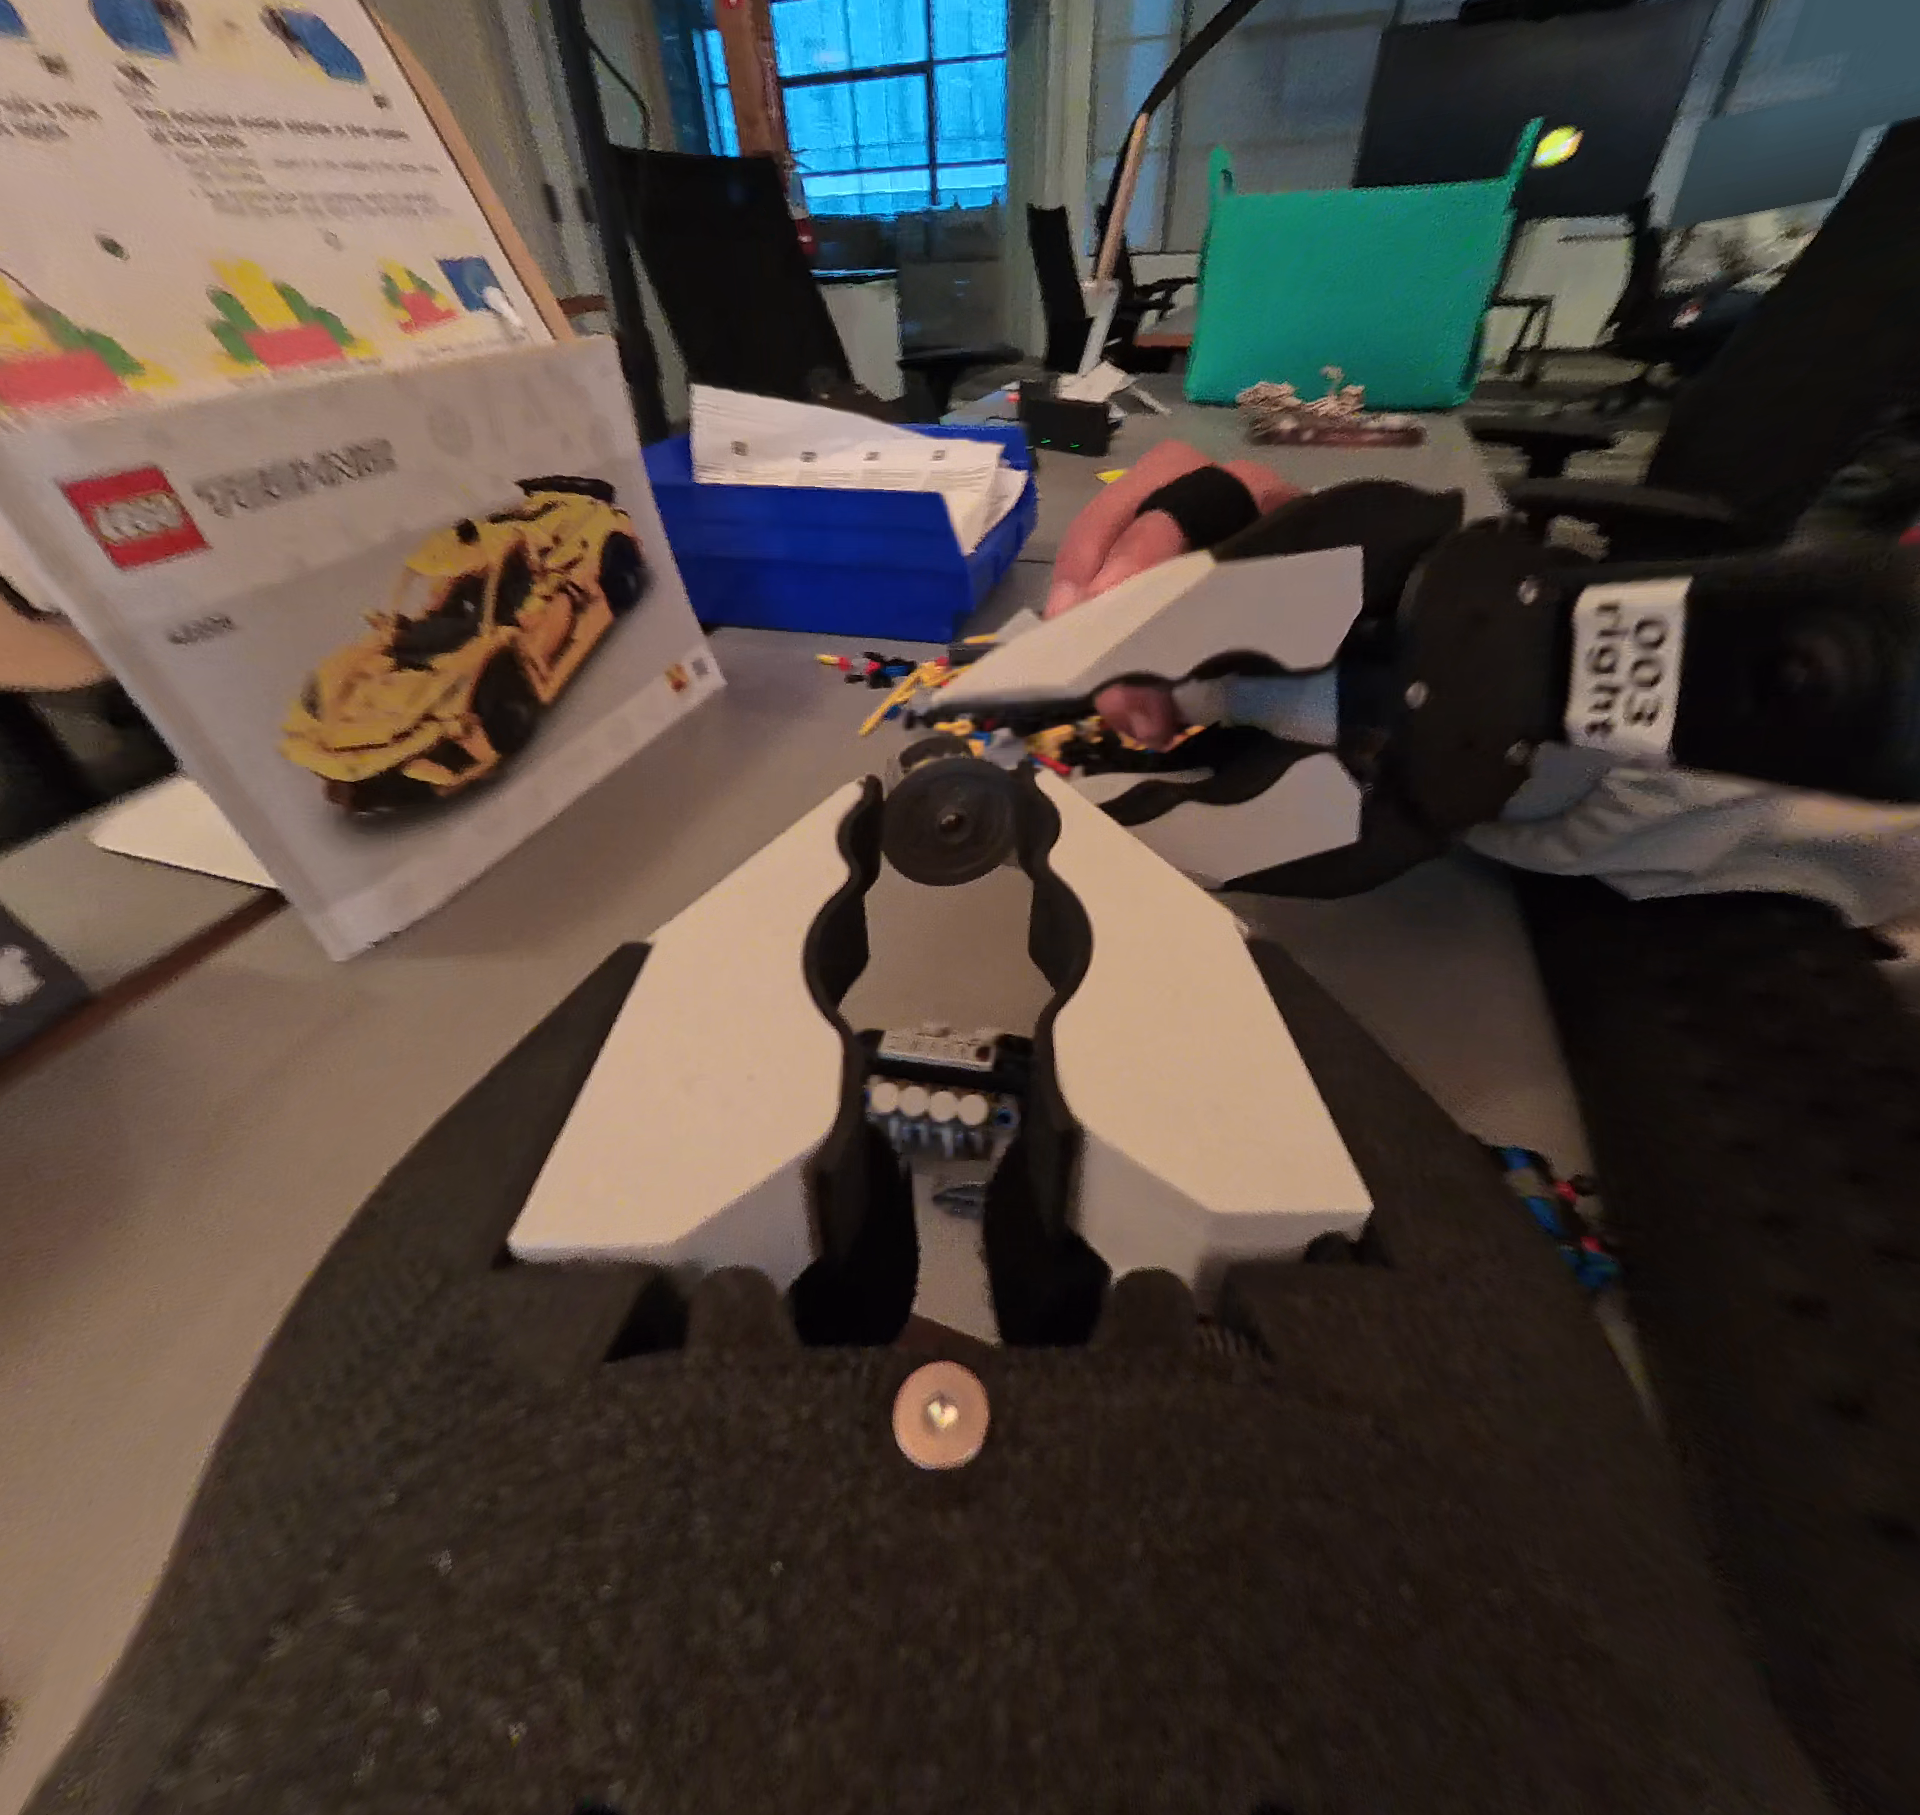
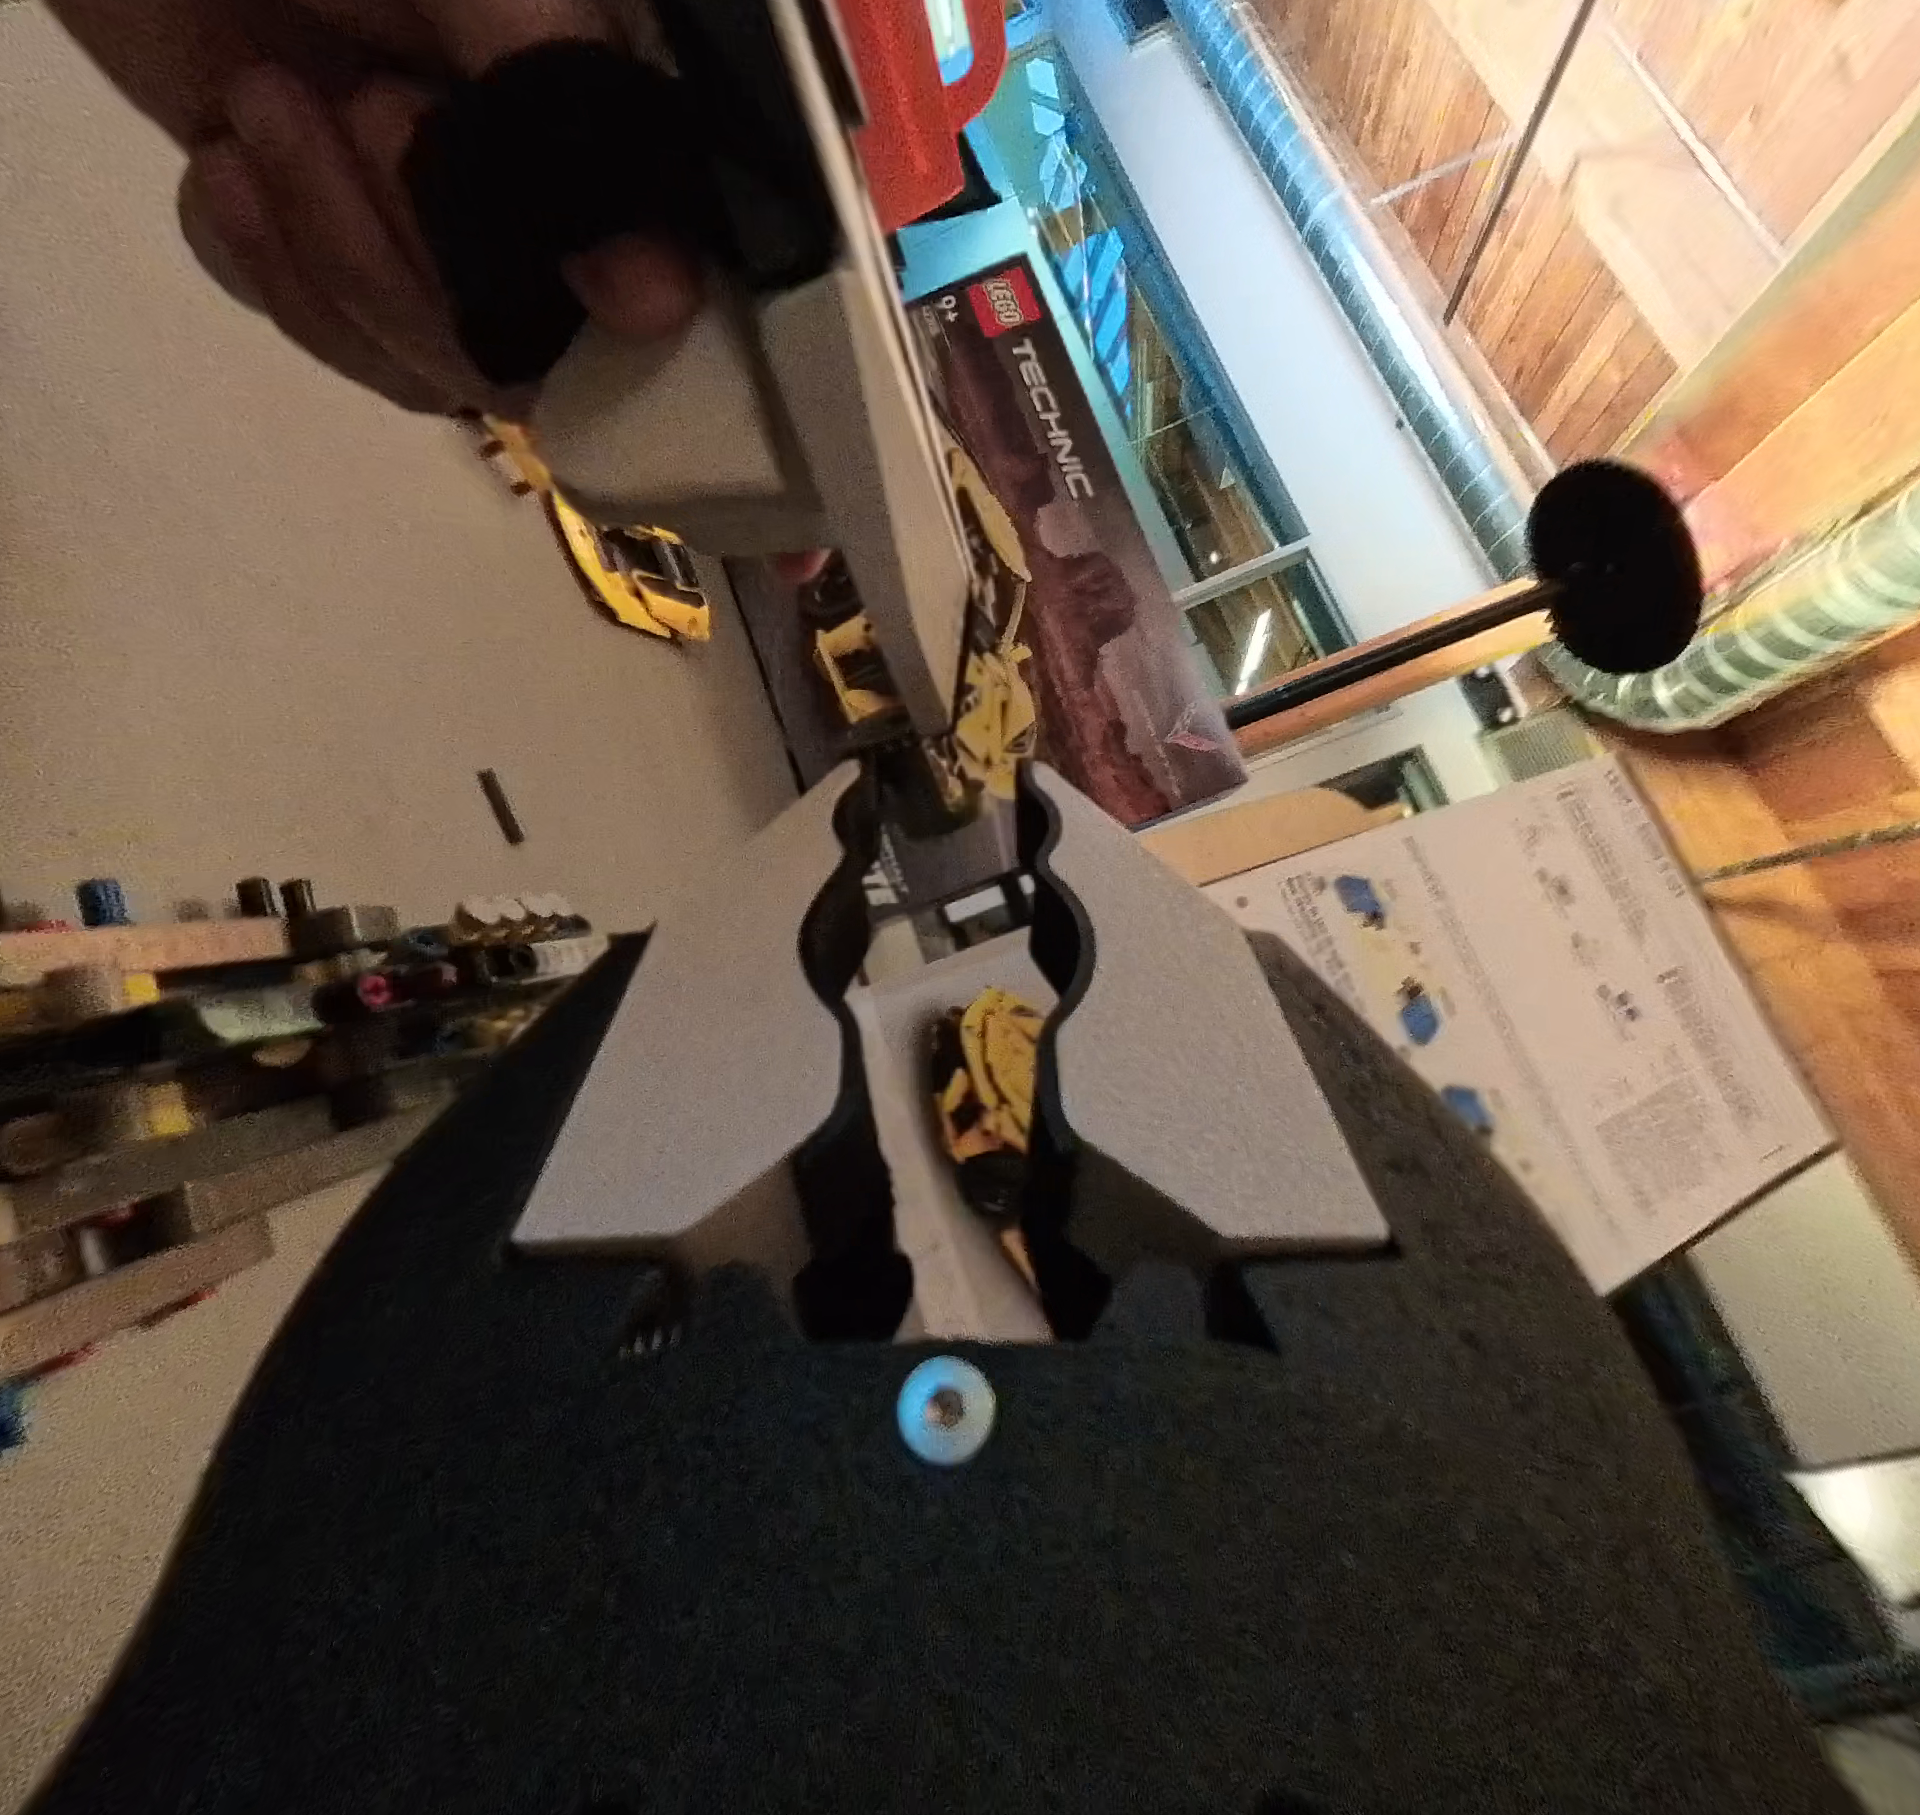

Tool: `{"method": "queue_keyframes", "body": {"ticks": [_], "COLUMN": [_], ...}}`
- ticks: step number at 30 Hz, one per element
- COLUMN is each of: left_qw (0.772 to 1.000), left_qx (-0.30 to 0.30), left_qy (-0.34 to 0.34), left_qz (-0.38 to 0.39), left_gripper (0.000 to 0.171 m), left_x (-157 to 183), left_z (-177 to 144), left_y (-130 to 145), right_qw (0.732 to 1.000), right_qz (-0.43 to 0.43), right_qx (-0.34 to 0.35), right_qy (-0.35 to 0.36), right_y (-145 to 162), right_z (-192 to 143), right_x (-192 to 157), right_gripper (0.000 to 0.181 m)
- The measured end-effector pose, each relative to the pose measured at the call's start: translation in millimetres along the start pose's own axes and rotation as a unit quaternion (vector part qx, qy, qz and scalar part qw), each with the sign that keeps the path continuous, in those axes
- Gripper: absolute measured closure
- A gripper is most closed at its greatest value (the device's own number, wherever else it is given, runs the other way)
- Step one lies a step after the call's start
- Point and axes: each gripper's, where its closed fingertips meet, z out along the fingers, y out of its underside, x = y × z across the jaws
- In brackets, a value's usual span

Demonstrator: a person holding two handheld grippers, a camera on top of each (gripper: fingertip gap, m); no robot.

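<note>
My left gripper (image 1: 951, 799) is shut on a black toy wheel (image 1: 948, 830) and holds it at the fingertips above the grey table (image 1: 416, 1090). A small brick engine block (image 1: 940, 1090) lies on the table below, between its fingers. My right gripper (image 1: 1013, 742) comes in from the right, partly open, with its tips just beyond the wheel. In the right wrist view its jaws (image 2: 943, 789) stand around a small dark part (image 2: 933, 794) without clearly touching it. The left gripper (image 2: 930, 726) reaches down to that spot from above.
An instruction booklet with a yellow car (image 1: 395, 622) leans at the left under a printed board (image 1: 208, 155). A blue bin of papers (image 1: 842, 539) stands behind. Loose small parts (image 1: 894, 669) and a yellow car section (image 2: 644, 570) lie on the table. A set box (image 2: 1091, 570) stands beyond.
</note>
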Motion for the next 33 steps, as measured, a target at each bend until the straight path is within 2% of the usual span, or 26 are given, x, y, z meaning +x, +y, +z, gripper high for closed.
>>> {"method": "queue_keyframes", "body": {"ticks": [3, 5, 6, 7, 8, 9, 10, 11, 12, 16, 21, 24, 26, 31, 33], "left_qw": [0.998, 0.997, 0.996, 0.995, 0.993, 0.991, 0.99, 0.99, 0.99, 0.989, 0.985, 0.979, 0.98, 0.978, 0.979], "left_qx": [-0.001, 0.009, 0.022, 0.032, 0.036, 0.037, 0.036, 0.036, 0.038, 0.043, 0.045, 0.025, 0.026, -0.005, -0.004], "left_qy": [-0.026, -0.024, -0.02, -0.021, -0.025, -0.029, -0.032, -0.032, -0.031, -0.031, -0.03, -0.029, -0.016, -0.02, -0.022], "left_qz": [0.059, 0.077, 0.085, 0.097, 0.111, 0.124, 0.131, 0.133, 0.133, 0.14, 0.161, 0.2, 0.195, 0.209, 0.202], "left_gripper": [0.146, 0.146, 0.146, 0.146, 0.146, 0.146, 0.146, 0.146, 0.146, 0.146, 0.146, 0.146, 0.146, 0.146, 0.146], "left_x": [-3.4, -0.7, 1.5, 2.6, 3.4, 3.4, 3.2, 3.0, 2.9, 0.0, -2.4, 3.1, 10.1, 8.1, 4.3], "left_z": [-1.9, -2.5, -3.1, -4.1, -4.7, -5.2, -5.4, -5.8, -6.5, -9.3, -11.3, -7.0, -5.0, -0.8, -2.9], "left_y": [0.4, -2.1, -5.2, -8.1, -9.4, -9.8, -9.8, -10.0, -10.7, -10.7, -7.4, -0.4, -0.7, 11.3, 10.4], "right_qw": [0.984, 0.944, 0.914, 0.874, 0.825, 0.776, 0.738, 0.714, 0.704, 0.692, 0.653, 0.65, 0.665, 0.748, 0.758], "right_qz": [0.171, 0.318, 0.387, 0.457, 0.525, 0.582, 0.625, 0.648, 0.657, 0.67, 0.696, 0.695, 0.68, 0.602, 0.593], "right_qx": [0.004, 0.027, 0.039, 0.051, 0.069, 0.084, 0.078, 0.072, 0.072, 0.072, 0.081, 0.076, 0.06, 0.02, 0.032], "right_qy": [-0.045, -0.083, -0.114, -0.155, -0.199, -0.229, -0.241, -0.253, -0.262, -0.259, -0.287, -0.298, -0.304, -0.279, -0.268], "right_y": [4.6, 4.9, 6.1, 6.0, 4.0, 2.3, 6.7, 11.0, 13.3, 16.1, 4.9, -0.1, 0.3, 7.9, 6.2], "right_z": [-1.3, -3.9, -5.1, -7.0, -9.6, -11.0, -10.4, -10.6, -11.2, -9.6, -7.6, -5.2, -3.6, 0.5, 0.0], "right_x": [4.8, 12.4, 12.9, 10.4, 7.6, 8.7, 9.7, 8.8, 8.4, 9.9, 3.4, -2.3, -10.8, -17.0, -13.1], "right_gripper": [0.13, 0.122, 0.12, 0.127, 0.128, 0.119, 0.123, 0.133, 0.135, 0.144, 0.143, 0.148, 0.15, 0.159, 0.159]}}
